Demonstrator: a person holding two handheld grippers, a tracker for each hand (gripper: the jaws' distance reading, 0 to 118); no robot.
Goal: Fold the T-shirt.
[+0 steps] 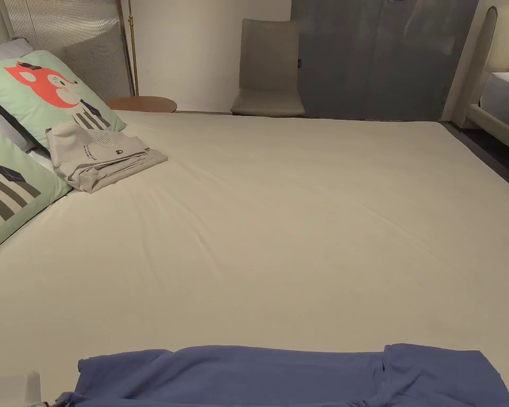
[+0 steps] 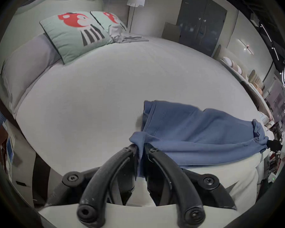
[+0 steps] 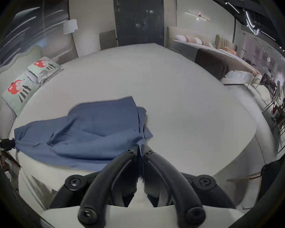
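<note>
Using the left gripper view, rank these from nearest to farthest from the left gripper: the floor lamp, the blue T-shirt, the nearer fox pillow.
1. Blue T-shirt: pinched in the left gripper, spreading right along the bed's near edge.
2. Nearer fox pillow: up left, at the head of the bed.
3. Floor lamp: beyond the bed, by the back wall.
</note>
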